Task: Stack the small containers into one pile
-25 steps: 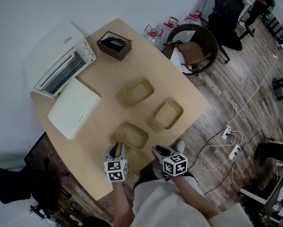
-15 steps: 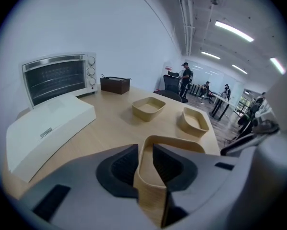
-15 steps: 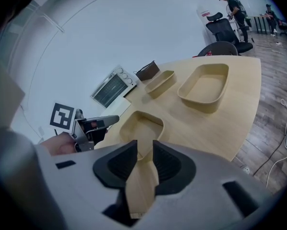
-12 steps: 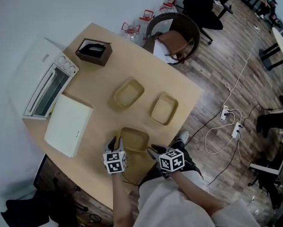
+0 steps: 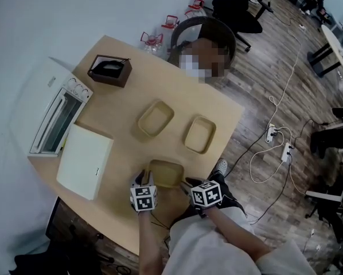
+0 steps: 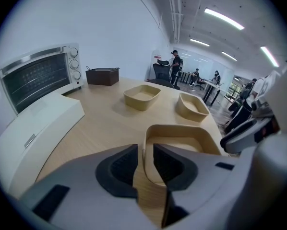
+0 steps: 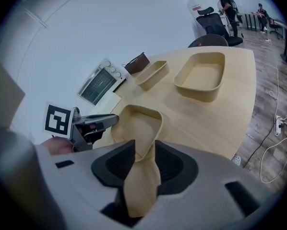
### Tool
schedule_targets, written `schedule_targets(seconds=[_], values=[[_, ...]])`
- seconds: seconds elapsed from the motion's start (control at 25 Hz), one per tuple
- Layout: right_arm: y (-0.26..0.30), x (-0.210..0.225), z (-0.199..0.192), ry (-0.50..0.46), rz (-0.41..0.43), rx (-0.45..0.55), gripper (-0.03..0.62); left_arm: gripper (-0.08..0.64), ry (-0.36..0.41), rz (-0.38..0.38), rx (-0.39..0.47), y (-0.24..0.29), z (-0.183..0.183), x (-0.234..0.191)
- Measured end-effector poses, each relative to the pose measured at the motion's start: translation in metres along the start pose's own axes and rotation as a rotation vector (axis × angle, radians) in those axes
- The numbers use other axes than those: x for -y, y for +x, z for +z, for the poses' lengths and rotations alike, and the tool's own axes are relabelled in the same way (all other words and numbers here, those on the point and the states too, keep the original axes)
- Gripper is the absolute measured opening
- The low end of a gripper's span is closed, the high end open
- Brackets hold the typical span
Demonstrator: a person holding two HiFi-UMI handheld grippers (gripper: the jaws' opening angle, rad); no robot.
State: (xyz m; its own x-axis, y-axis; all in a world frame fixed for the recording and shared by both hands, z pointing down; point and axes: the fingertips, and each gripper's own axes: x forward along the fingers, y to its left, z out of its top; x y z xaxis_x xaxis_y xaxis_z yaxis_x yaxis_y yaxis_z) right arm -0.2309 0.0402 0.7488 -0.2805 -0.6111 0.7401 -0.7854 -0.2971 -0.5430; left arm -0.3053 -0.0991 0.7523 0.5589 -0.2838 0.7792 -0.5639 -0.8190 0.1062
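Near container (image 5: 166, 173) sits flat at near edge of worktop (image 5: 120, 148). Two more containers (image 5: 155, 118) (image 5: 199, 134) lie farther in, apart from it and from each other.

Left hand-held gripper (image 5: 141, 180) at its left wall: jaws opening, thin wall between pads, gap showing. Right hand-held gripper (image 5: 188, 183) at its near right corner: jaws opening, wall between pads.

Both forearms reach forward side by side, marker cubes facing up. Oven (image 5: 57, 116) at far left.

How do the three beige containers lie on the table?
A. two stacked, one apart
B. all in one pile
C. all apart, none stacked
C: the near container, the far container and the right container each sit alone on the table.
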Motion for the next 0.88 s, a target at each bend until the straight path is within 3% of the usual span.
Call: schedule_targets(seconds=[0.28, 0.52, 0.88], values=[[0.009, 0.004, 0.001, 0.0, -0.098, -0.031, 0.14, 0.095, -0.018, -0.033, -0.003, 0.007, -0.005, -0.002], [0.015, -0.005, 0.003, 0.025, -0.064, -0.008, 0.138, 0.084, -0.018, -0.064, -0.002, 0.004, -0.006, 0.001], [0.012, -0.011, 0.035, -0.068, -0.038, 0.058, 0.137, 0.075, -0.124, -0.048, 0.071, -0.022, 0.004, -0.002]])
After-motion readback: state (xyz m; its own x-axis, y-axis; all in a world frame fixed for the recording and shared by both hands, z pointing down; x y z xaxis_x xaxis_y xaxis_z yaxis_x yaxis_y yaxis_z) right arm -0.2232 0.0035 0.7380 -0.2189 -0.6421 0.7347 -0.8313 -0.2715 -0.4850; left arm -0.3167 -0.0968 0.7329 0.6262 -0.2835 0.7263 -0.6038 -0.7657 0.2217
